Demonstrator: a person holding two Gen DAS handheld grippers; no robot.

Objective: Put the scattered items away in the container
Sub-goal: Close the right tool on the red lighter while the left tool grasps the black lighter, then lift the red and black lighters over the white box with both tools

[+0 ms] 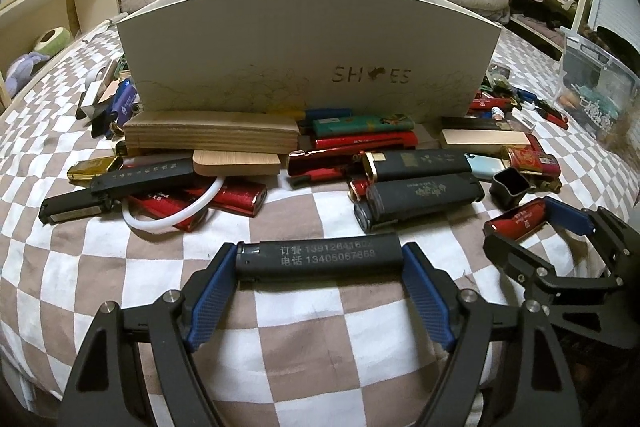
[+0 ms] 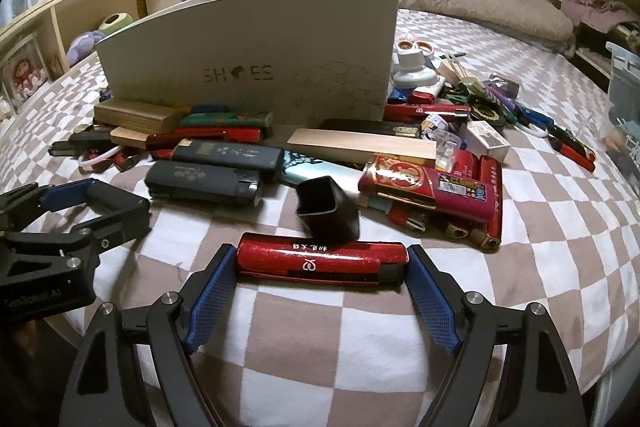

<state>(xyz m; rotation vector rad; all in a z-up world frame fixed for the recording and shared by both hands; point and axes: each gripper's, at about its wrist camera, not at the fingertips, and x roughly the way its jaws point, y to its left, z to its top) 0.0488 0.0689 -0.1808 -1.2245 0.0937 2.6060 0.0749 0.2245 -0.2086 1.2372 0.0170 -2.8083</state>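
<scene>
Lighters, two of them, are the business of this moment: each gripper has one clamped lengthwise between its blue pads, low over the checked bedspread [image 1: 304, 355]. The left gripper [image 1: 319, 259] pinches a black lighter [image 1: 320, 255] printed with white characters and digits; its pads press on the two ends. The right gripper [image 2: 320, 263] pinches a red lighter [image 2: 320, 261] the same way, end to end.

Both lighters lie crosswise to the fingers, long axis running left to right in their wrist views. The black one has its darker valve end at the picture's left; the red one has its black cap end at the picture's right. A small black square cap [image 2: 326, 213] sits just behind the red lighter, touching or nearly so; which, the views do not settle.

The step in hand looks like the pick-up, with the grasp made and the lift not yet done. The white shoe box [image 1: 308, 67] stands upright behind a heap of more lighters and wooden blocks [image 1: 212, 133], its front wall tall. The next move probably calls for raising both lighters well clear of the heap, carrying them over that wall, and letting go only once above the opening, which is hidden from both cameras.
</scene>
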